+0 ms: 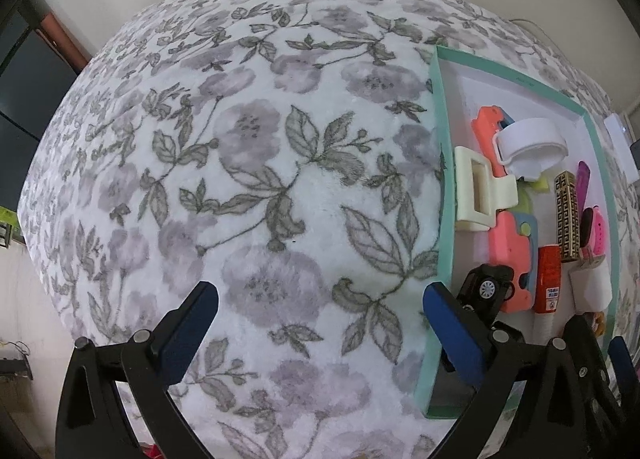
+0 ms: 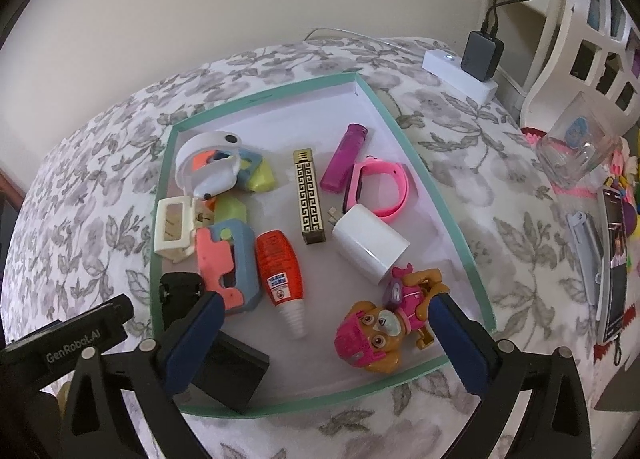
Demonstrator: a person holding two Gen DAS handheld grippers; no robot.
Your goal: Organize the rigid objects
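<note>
A: How many things lie in the shallow teal-rimmed cardboard tray (image 2: 472, 259)?

B: In the right wrist view, one each: gold-patterned rectangular lighter (image 2: 309, 199), purple plastic lighter (image 2: 344, 157), pink silicone watch band (image 2: 384, 191), white charger cube (image 2: 370, 245), red squeeze tube with white nozzle (image 2: 280, 275), cream plastic hair claw (image 2: 174, 229), pink-helmeted toy pup figure (image 2: 380, 327), black flat box (image 2: 232, 375), white ring-shaped gadget (image 2: 208, 163). The coral-and-blue toy pieces overlap; I cannot count them.

A: And the hand-held grippers?

B: Right hand-held gripper (image 2: 324, 335) is spread wide and released, low centre of frame over the tray's near end; its right finger sits beside the pup, contact unclear. Left hand-held gripper (image 1: 320, 323) is also wide and released, over the bare floral bedspread (image 1: 240, 163).

A: Room?

B: Bedspread fills the left view; the tray hugs its right edge.
</note>
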